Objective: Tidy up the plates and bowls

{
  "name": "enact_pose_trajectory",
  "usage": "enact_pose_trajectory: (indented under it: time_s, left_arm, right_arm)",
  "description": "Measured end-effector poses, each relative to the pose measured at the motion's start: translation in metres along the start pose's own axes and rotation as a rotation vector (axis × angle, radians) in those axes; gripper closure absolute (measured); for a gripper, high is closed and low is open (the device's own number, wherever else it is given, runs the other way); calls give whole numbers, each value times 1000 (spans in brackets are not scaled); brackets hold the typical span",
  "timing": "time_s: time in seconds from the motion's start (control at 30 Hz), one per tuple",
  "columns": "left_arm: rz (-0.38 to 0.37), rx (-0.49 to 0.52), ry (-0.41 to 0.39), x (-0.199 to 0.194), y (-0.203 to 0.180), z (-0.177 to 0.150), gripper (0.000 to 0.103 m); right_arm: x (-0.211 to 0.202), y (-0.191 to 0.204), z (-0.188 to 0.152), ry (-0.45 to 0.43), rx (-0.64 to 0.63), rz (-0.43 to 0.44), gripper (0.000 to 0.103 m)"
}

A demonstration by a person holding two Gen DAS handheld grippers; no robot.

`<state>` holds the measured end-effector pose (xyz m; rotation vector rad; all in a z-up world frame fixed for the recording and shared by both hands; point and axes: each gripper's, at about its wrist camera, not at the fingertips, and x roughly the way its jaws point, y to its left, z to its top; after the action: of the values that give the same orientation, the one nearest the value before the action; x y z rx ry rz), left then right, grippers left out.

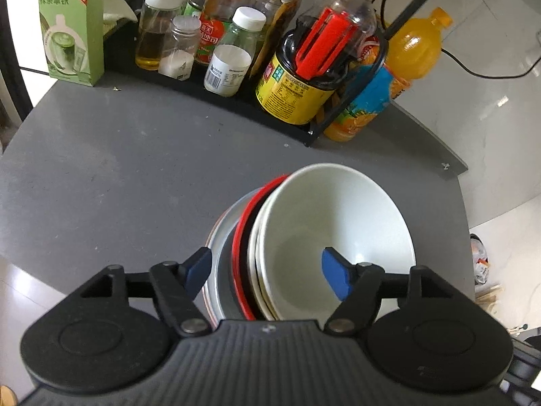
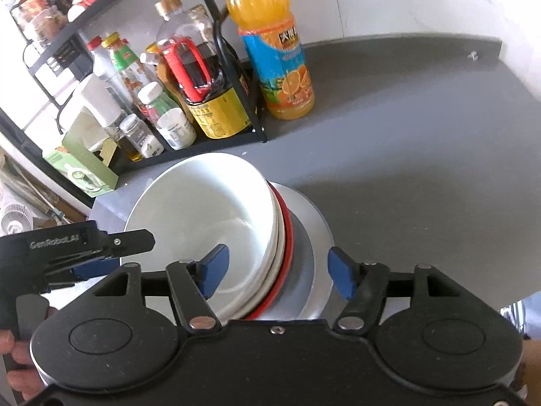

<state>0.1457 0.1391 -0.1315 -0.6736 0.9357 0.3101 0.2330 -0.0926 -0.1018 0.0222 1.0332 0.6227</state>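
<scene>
1. A green carton (image 1: 72, 30) stands at the far left of the grey table (image 1: 101, 176), beside a black rack (image 1: 216, 91) of condiment bottles.
2. The left gripper (image 1: 267, 270) holds its blue-padded fingers (image 1: 334, 277) apart, straddling the near rim of the stack. One pad sits outside the stack; the other sits inside the top bowl. Contact cannot be confirmed.
3. The stack rests on the table, centre-near: a white top bowl (image 1: 334, 223) nested in a second white bowl (image 1: 255, 247), over a red-rimmed dish (image 1: 238, 240), on a pale plate (image 1: 223, 230).
4. The right gripper (image 2: 279, 270) also holds its fingers apart, spanning the stack's near right edge.
5. A yellow-labelled dark sauce bottle (image 1: 294, 91) with a red handle stands at the rack's right end.
6. An orange juice bottle (image 2: 274, 47) stands just beside the rack on the right.
</scene>
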Motion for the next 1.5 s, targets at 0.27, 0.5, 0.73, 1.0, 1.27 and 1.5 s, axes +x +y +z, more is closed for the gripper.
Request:
enact_pose_trajectory:
  time_s: [0.27, 0.5, 0.73, 1.0, 1.27, 1.5]
  left_arm:
    - [40, 1, -74, -34, -17, -33, 18]
    - [100, 5, -143, -74, -36, -72, 9]
    - [113, 12, -195, -116, -47, -98, 6]
    - [123, -11, -243, -148, -48, -110, 4]
    - [111, 14, -249, -170, -40, -117, 1]
    - [82, 55, -257, -191, -16, -121, 1]
  right_arm:
    - [-40, -18, -15, -78, -23, 23, 12]
    - [-78, -40, -32, -147, -30, 31, 0]
    - [-106, -44, -46, -165, -61, -19, 0]
    - [-131, -35, -53, -227, -90, -29, 0]
    - [-143, -22, -59, -261, -85, -39, 0]
    - [-154, 1, -77, -293, -47, -112, 0]
